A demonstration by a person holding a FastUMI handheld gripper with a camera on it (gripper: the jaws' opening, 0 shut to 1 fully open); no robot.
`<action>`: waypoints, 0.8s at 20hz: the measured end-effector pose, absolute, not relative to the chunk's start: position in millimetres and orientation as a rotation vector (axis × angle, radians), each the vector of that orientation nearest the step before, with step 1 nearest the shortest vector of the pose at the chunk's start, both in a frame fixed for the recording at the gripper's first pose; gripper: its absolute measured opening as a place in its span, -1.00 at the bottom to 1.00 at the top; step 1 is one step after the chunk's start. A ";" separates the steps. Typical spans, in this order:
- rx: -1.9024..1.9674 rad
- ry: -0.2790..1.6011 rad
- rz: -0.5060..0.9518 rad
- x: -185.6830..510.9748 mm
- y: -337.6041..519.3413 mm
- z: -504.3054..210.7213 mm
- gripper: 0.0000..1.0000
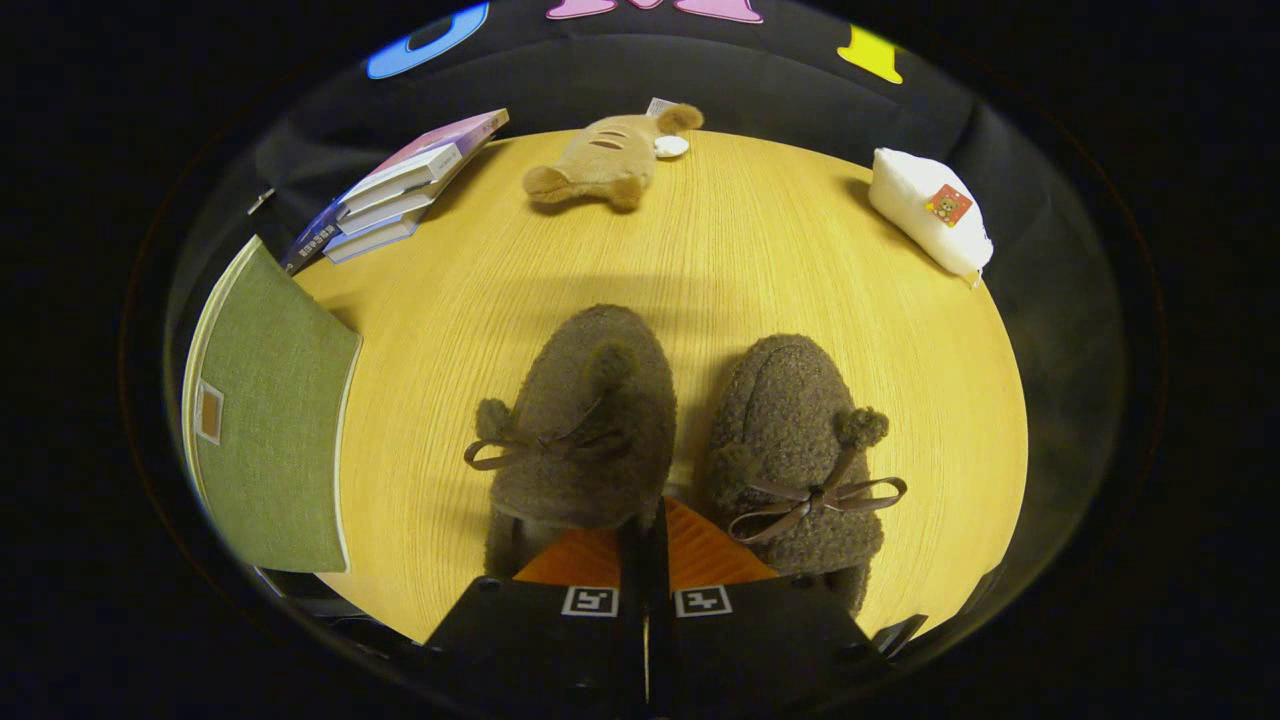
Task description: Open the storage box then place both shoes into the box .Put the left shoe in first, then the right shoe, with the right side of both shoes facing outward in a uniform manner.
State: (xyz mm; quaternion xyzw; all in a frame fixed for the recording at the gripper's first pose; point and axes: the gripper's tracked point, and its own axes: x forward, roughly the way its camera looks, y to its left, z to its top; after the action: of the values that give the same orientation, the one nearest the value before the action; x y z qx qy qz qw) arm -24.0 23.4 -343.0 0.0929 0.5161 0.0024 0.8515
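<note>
A: Looking from the bottom centre of the frame, the gripper (648, 520) is sitting with its two fingers pressed together, only a thin dark seam between them, and nothing is being held.

B: Where are the shoes lying?

A: Just ahead of the fingertips, in the lower middle. The left shoe (585, 420) is lying a little left of centre, the right shoe (795, 450) just beside it, toes pointing away, with a thin strip of the table (720, 250) showing between them. The closed fingers are pointing at that gap.

B: How are they going to handle?

A: They are looking fuzzy and soft, probably light, so the pile is likely giving under pressure rather than slipping. I would be taking the left one by the rim of its heel opening, nearest the fingers, not by the thin ribbon bow (540, 445), which is probably pulling loose. The heel edges are partly hiding behind the fingers, so I cannot tell how stiff they are.

B: And the box?

A: The storage box (270, 430) is sitting at the left, its green fabric lid appearing closed. Farther off, the books (400, 190) are stacking at upper left, the plush toy (605, 160) is lying at top centre, the white pouch (930, 210) at upper right.
</note>
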 end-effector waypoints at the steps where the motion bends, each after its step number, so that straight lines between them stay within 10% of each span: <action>1: 0.200 1.084 0.006 -25.7 23.3 -341.6 -0.88; 16: 0.294 0.928 0.041 -26.0 50.0 -233.6 -0.88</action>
State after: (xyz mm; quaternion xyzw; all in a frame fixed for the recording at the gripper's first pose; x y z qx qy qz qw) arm -26.0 50.0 -233.6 0.1413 0.4458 0.0196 0.8837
